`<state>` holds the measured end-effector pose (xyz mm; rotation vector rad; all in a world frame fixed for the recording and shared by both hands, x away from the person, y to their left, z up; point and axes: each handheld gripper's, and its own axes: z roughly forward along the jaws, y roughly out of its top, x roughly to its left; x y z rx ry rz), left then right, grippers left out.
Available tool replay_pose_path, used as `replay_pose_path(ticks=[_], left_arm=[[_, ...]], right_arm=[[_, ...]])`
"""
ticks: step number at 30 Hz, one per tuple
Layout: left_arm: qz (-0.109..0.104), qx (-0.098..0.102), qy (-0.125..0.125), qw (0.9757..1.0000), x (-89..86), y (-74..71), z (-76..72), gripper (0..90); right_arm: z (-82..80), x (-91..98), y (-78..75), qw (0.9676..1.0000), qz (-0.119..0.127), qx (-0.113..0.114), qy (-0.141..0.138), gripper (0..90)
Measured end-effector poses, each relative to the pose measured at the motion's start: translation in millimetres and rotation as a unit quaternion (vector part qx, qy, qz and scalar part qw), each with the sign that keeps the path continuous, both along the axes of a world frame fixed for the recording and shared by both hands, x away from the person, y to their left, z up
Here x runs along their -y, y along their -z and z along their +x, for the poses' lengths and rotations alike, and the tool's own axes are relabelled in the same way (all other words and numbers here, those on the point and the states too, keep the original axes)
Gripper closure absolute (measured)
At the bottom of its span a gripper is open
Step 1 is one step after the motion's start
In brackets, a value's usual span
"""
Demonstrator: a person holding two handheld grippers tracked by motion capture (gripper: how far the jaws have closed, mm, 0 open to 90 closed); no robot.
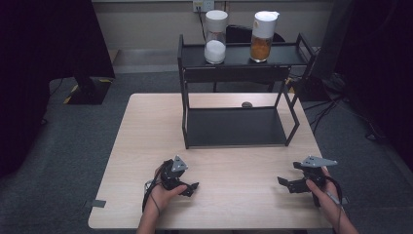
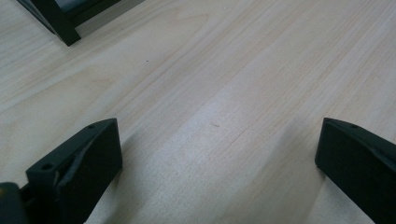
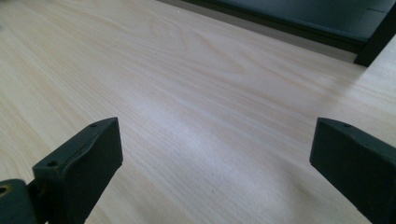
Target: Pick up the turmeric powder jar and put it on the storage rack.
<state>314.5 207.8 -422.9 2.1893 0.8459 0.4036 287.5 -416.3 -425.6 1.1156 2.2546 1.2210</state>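
Grippers, left (image 1: 187, 187) and right (image 1: 287, 184), rest wide and empty on the table (image 1: 234, 165) before the black shelf (image 1: 238, 126), whose top tier, beyond both, holds a white-filled jar (image 1: 215, 38) and an orange-filled one (image 1: 263, 36) nearer the right.

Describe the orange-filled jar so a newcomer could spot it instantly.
Find the black two-tier rack at the table's far edge. On its top shelf stand two clear jars with white lids. The orange-filled jar is the right one; its neighbour, the white-filled jar, holds white powder.
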Motion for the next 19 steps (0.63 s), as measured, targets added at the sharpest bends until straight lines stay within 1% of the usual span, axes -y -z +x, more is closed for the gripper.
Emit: replay_pose_path(ticks=[2, 5, 8, 11, 17, 19], left_arm=[[0.000, 0.000, 0.000, 1.0000, 0.0, 0.1, 0.0, 0.0], [0.000, 0.000, 0.000, 1.0000, 0.0, 0.0, -0.1, 0.0], [0.000, 0.000, 0.000, 1.0000, 0.0, 0.0, 0.0, 0.0], [0.000, 0.000, 0.000, 1.0000, 0.0, 0.0, 0.0, 0.0], [0.000, 0.000, 0.000, 1.0000, 0.1, -0.1, 0.0, 0.0], [0.001, -0.001, -0.001, 1.0000, 0.1, -0.4, -0.2, 0.0]], right_arm=[[-2.0, 1.6, 0.5, 1.0000, -0.005, 0.001, 0.002, 1.5], [-4.8, 5.5, 1.2, 1.0000, -0.005, -0.001, 0.005, 1.5], [-6.1, 9.1, 0.9, 0.9999, -0.011, -0.003, 0.000, 1.5], [-7.9, 10.0, -0.8, 0.9996, -0.028, -0.005, -0.004, 1.4], [-7.9, 11.8, -2.4, 0.9991, -0.039, -0.014, -0.013, 1.5], [-7.1, 8.6, -5.6, 0.9988, -0.045, -0.015, -0.008, 1.5]])
